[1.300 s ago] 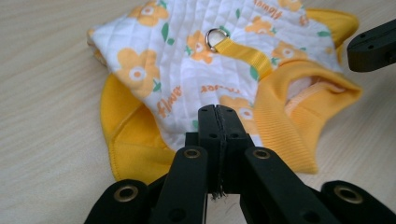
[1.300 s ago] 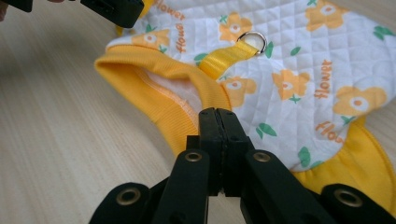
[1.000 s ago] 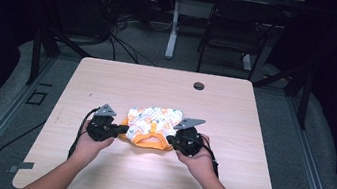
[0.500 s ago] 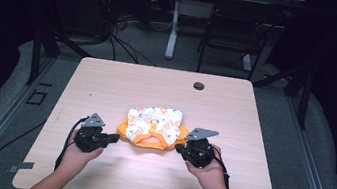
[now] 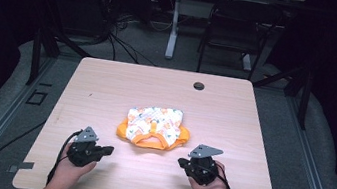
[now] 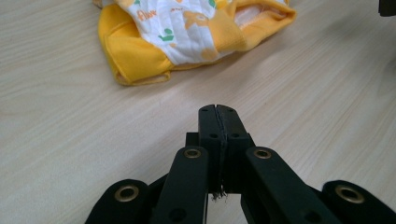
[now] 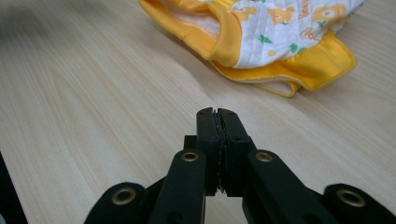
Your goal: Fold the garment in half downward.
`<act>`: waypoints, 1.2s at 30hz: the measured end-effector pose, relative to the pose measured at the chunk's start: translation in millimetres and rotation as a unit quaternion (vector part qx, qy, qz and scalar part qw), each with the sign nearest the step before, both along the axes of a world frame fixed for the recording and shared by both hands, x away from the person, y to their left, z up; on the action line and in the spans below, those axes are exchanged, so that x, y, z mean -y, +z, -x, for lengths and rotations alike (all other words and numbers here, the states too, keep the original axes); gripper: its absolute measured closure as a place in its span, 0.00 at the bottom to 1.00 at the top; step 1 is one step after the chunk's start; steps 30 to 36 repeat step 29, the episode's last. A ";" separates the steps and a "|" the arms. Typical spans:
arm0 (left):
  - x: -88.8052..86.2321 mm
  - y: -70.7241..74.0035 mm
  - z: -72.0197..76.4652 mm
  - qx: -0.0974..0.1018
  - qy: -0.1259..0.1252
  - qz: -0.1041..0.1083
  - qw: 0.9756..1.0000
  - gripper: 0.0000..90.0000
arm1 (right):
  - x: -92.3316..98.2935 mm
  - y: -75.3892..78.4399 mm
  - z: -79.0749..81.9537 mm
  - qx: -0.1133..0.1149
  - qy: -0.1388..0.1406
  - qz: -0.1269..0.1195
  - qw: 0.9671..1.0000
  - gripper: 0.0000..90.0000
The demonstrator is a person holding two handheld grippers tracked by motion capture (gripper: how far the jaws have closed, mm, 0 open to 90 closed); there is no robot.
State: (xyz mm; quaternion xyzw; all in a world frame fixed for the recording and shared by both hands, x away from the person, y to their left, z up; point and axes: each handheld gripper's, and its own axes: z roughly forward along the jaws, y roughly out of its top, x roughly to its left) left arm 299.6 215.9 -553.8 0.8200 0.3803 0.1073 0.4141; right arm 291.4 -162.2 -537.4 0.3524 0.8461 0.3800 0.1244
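A folded baby garment (image 5: pixel 154 127), white printed quilting with yellow trim, lies near the middle of the table (image 5: pixel 108 80). The left gripper (image 5: pixel 106 150) and right gripper (image 5: pixel 181 162) rest near the table's near edge, one to each side of the garment and apart from it; both have their jaws pressed together and hold nothing. Likely risks: closed jaws pushed into the soft cloth would shove or unfold it rather than take hold; a pinch on one layer of the yellow hem (image 6: pixel 135 60) could drag the fold open.
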 end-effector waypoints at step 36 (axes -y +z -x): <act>-0.9 -20.1 5.9 0.012 0.004 -0.039 0.999 0.89 | 0.9 -28.6 4.6 0.007 -0.008 0.023 1.000 0.86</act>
